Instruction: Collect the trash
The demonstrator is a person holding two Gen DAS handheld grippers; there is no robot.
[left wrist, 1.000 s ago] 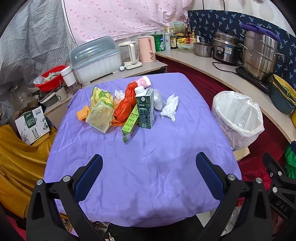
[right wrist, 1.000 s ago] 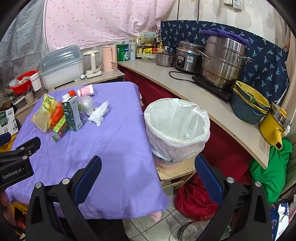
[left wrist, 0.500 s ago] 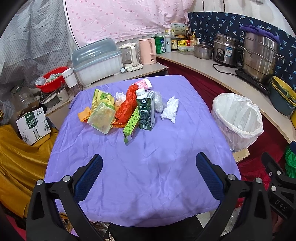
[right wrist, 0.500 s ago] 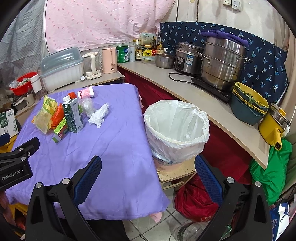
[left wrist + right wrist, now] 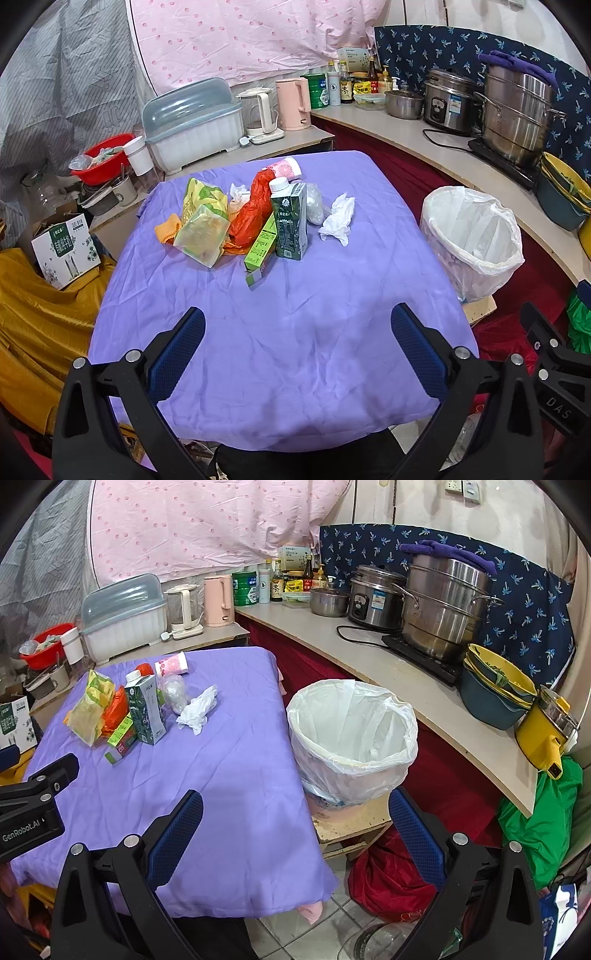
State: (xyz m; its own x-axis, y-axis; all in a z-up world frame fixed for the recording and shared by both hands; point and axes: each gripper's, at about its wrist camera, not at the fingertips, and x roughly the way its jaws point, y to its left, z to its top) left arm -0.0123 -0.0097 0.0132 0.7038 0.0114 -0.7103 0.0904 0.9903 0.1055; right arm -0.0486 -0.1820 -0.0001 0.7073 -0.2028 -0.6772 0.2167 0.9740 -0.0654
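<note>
Both tools hanging wide apart, left tool (image 5: pixel 297 345) inching back from crumpled white tissue (image 5: pixel 338 219) (nothing collected yet), white-lined bin (image 5: pixel 351 738) waiting.

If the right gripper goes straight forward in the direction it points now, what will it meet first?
Probably the white-lined trash bin. The right gripper is open and empty, and the bin sits between its fingers, a little right of centre, beside the purple table. Nothing shows in between, though depth is hard to judge here.
</note>
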